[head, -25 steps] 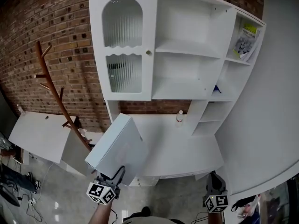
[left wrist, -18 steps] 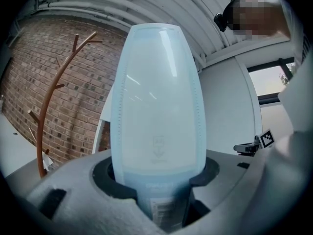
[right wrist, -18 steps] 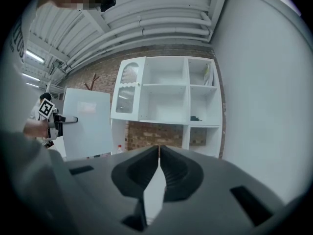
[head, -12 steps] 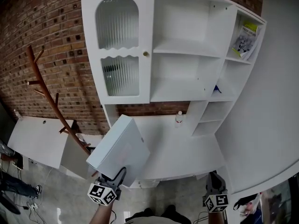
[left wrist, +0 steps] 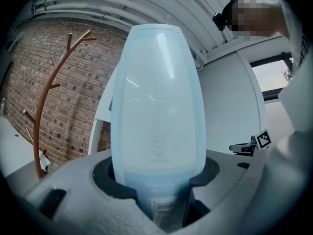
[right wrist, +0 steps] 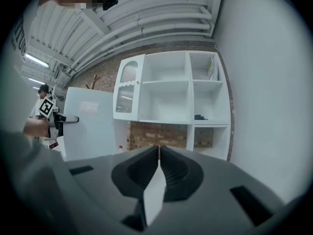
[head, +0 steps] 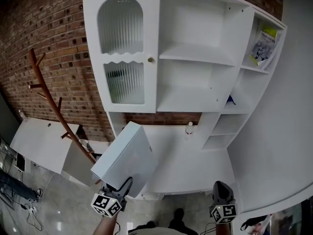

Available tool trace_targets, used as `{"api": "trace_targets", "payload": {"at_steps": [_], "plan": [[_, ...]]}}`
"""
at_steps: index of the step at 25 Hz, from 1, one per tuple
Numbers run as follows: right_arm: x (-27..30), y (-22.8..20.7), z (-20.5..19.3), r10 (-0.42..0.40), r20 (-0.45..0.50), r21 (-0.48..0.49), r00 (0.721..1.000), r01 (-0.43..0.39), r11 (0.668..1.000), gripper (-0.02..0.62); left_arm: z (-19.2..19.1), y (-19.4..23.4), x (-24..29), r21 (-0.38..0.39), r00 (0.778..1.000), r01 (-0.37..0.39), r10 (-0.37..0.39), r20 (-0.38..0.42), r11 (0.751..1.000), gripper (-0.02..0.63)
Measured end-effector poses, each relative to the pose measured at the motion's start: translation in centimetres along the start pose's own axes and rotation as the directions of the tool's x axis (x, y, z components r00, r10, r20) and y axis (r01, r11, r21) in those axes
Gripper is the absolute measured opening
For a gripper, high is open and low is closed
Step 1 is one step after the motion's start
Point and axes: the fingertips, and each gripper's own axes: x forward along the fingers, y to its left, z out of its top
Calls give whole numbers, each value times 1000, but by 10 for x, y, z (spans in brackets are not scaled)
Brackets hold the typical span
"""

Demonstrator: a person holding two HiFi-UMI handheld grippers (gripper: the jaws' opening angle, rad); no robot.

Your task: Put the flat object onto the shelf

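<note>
Brick wall [head: 58,28] fills the background, and a tall white shelf [head: 195,54] stands against it, with a door [head: 124,48] of ribbed glass on its left part and open compartments in the middle and on the right. Below the shelf lies a white tabletop [head: 190,160]. A brown branching stand [head: 49,94] rises at the left, in front of the wall. A flat white box [head: 126,155] is held in the air before the left end of the tabletop, below the door; it is tilted, its far end raised towards the shelf, and it is not on any shelf board. The left tool [head: 117,185] is clamped on the near edge of the box, which fills the gap between its jaws in the left gripper view. The right tool [head: 220,186] hangs at the lower right, well apart from the box, its jaws pressed together with nothing between them. A small bottle [head: 189,129] stands upright at the back of the tabletop. A booklet [head: 264,45] leans in the top right compartment, and a small blue thing [head: 230,100] lies in the compartment under it.
</note>
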Motion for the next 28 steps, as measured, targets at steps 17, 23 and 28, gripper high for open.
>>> {"api": "trace_targets", "payload": {"at_steps": [17, 23, 28], "plan": [[98, -82, 21, 202, 20, -24, 979, -202, 979, 31, 23, -68, 93, -71, 995, -69, 74, 67, 995, 276], [119, -108, 23, 266, 24, -26, 964, -266, 964, 31, 41, -96, 132, -95, 990, -86, 95, 103, 992, 276], [135, -121, 19, 312, 20, -20, 950, -312, 950, 31, 54, -111, 162, -158, 987, -71, 93, 134, 985, 276]]}}
